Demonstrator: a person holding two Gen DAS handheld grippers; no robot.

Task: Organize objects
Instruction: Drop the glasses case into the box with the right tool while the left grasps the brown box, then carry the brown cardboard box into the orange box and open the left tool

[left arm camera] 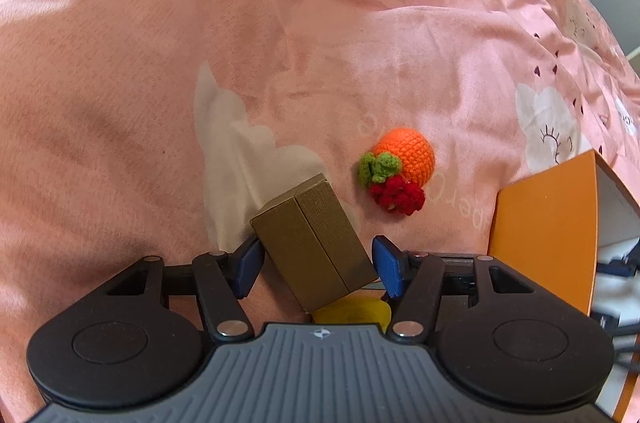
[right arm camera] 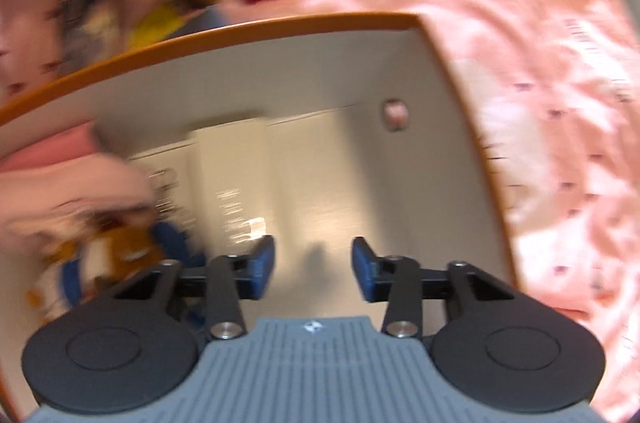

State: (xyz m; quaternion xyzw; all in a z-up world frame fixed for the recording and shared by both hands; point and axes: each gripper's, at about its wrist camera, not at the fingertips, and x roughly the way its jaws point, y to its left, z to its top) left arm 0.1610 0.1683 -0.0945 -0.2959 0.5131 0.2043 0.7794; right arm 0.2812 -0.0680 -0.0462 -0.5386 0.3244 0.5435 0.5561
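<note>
Orange-walled with a pale interior, the storage box (right arm camera: pixel 304 71) sits on a pink bedsheet (left arm camera: pixel 160 43). Inside it, at the left, lie a blurred pink cloth item (right arm camera: pixel 68 179) and a brown-and-blue plush toy (right arm camera: pixel 116 255); a white carton (right arm camera: pixel 232 175) lies near the middle. The right gripper (right arm camera: pixel 313 273) hangs over the box interior, released, with nothing between its blue pads. The left gripper (left arm camera: pixel 316 269) is grasping a tan cardboard box (left arm camera: pixel 316 243), tilted, above a yellow object (left arm camera: pixel 354 311) that is mostly hidden. A crocheted orange (left arm camera: pixel 404 163) with green leaf and red flower rests on the bedsheet just beyond, left of the storage box.
</note>
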